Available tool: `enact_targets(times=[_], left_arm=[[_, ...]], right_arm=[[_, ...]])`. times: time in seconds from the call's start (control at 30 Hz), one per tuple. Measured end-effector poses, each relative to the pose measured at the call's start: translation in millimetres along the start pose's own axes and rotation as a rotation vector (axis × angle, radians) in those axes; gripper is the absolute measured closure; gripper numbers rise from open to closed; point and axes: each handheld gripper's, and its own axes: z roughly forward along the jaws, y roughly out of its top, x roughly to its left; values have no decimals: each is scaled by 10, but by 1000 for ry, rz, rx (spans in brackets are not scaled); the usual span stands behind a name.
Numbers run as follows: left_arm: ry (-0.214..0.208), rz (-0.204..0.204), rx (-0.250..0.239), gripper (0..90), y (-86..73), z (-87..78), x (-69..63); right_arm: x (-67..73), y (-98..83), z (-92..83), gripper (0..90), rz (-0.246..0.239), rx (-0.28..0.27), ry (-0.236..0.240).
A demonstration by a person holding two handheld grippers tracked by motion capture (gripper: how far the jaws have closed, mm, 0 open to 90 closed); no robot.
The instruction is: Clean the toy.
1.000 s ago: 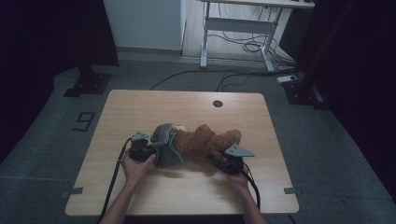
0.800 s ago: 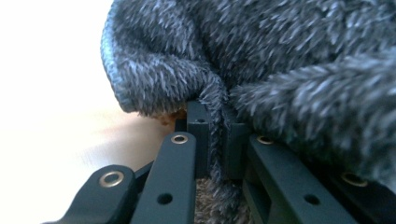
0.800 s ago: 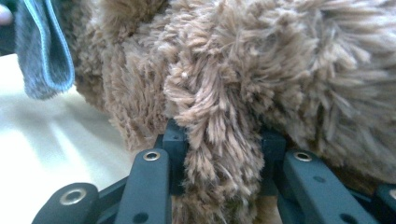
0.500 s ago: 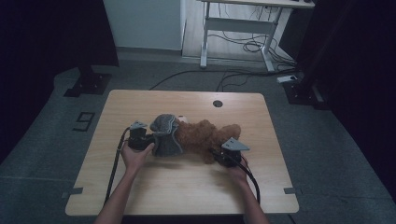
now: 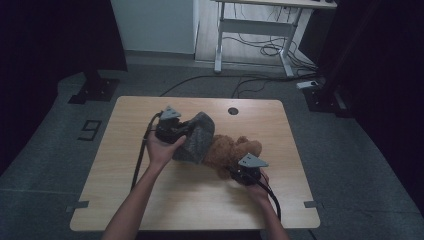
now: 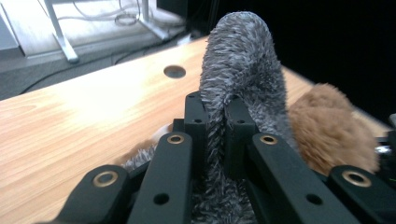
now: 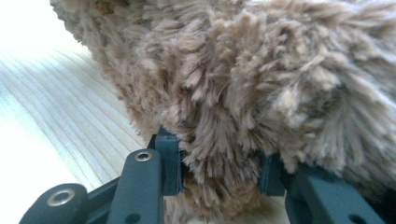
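Note:
A brown plush bear (image 5: 231, 150) lies on the wooden table (image 5: 130, 170), right of centre. A grey fuzzy cloth (image 5: 197, 142) hangs lifted over the bear's left end. My left gripper (image 5: 184, 136) is shut on it. In the left gripper view the cloth (image 6: 243, 51) arches up out of that gripper (image 6: 215, 112), with the bear (image 6: 327, 135) to its right. My right gripper (image 5: 232, 170) sits at the bear's near end. In the right gripper view brown fur (image 7: 261, 79) bulges between that gripper's (image 7: 218, 161) jaws. They have just been opening a little but still press on the fur.
A round cable hole (image 5: 233, 110) lies near the table's far edge. On the floor beyond stand a white desk frame (image 5: 260, 30) with loose cables, and a black stand base (image 5: 95, 87) at the left. Bare tabletop spreads left of and in front of the toy.
My left hand has risen and moved toward the far left with the grey cloth, pulling it up off the bear. The right hand has stayed at the bear's near end.

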Motion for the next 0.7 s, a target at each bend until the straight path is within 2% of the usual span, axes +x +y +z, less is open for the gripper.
enact_targets(times=[0.07, 0.1, 0.2, 0.3, 0.33, 0.43, 0.57, 0.6, 0.7], left_arm=[[9, -8, 40, 818, -55, 142, 7], [10, -27, 48, 820, -122, 215, 25], [60, -28, 72, 824, -289, 284, 83], [6, -99, 40, 831, -476, 213, 210], [-2, -103, 32, 832, -531, 166, 219], [-1, -84, 29, 833, -615, 74, 171], [-19, -80, 15, 833, -729, -3, 122], [-31, -89, 9, 833, -769, -18, 114], [-55, -98, 3, 833, -857, -45, 94]], right_arm=[[0, -5, -7, 603, -8, 1, 0], [5, -7, -9, 603, -9, 3, 3], [10, -5, -16, 596, -16, 6, 9], [27, -1, -20, 567, -16, 3, 12], [31, -1, -21, 552, -14, 4, 11], [42, -1, -37, 479, 25, 24, 16], [19, -5, -144, 361, 120, 51, 55], [12, -18, -188, 339, 127, 40, 56], [-100, -13, -393, 286, 205, -38, 86]])
